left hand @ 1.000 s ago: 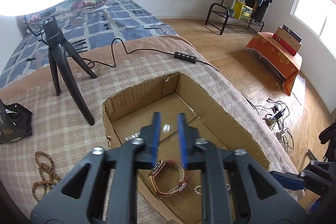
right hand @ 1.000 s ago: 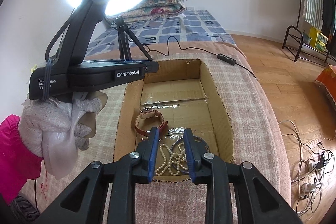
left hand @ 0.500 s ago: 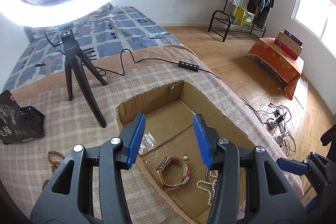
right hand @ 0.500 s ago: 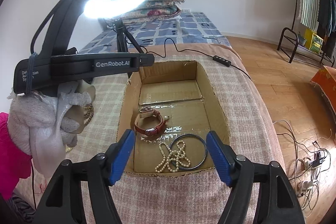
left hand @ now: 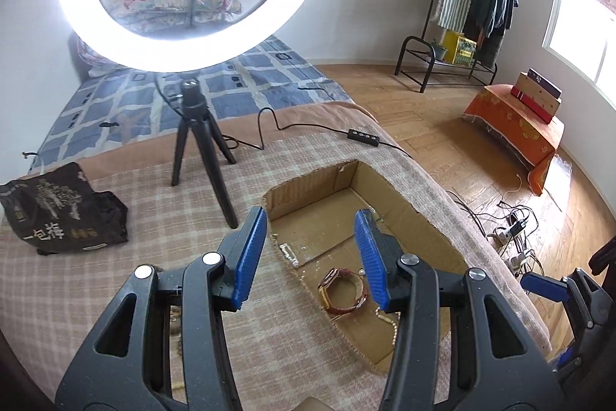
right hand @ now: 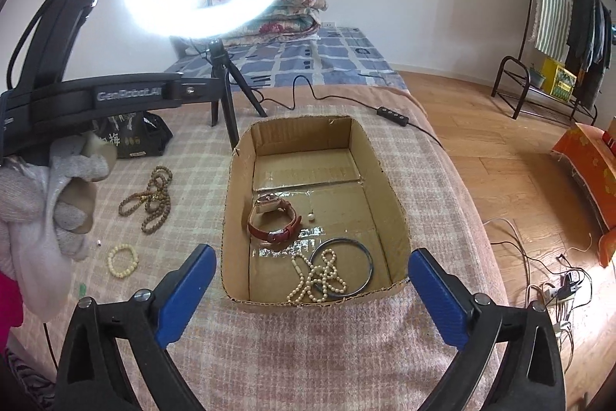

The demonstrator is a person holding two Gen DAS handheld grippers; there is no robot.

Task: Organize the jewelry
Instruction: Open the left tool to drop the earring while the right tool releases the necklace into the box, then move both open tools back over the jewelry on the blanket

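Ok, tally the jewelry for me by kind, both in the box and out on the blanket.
Watch: 1
Pearl necklace: 1
Metal bangle: 1
Single pearl piece: 1
Brown bead string: 1
Cream bead bracelet: 1
Total: 6, with 4 in the cardboard box and 2 on the blanket.

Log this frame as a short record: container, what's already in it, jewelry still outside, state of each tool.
container: open brown cardboard box on the checked blanket
in box: red leather-strap watch, cream pearl necklace, thin dark metal bangle, small pearl drop pendant
outside, left of box: brown wooden bead string, small cream bead bracelet
left tool: open, nothing between its blue pads
right tool: jaws opening wide, nothing between them
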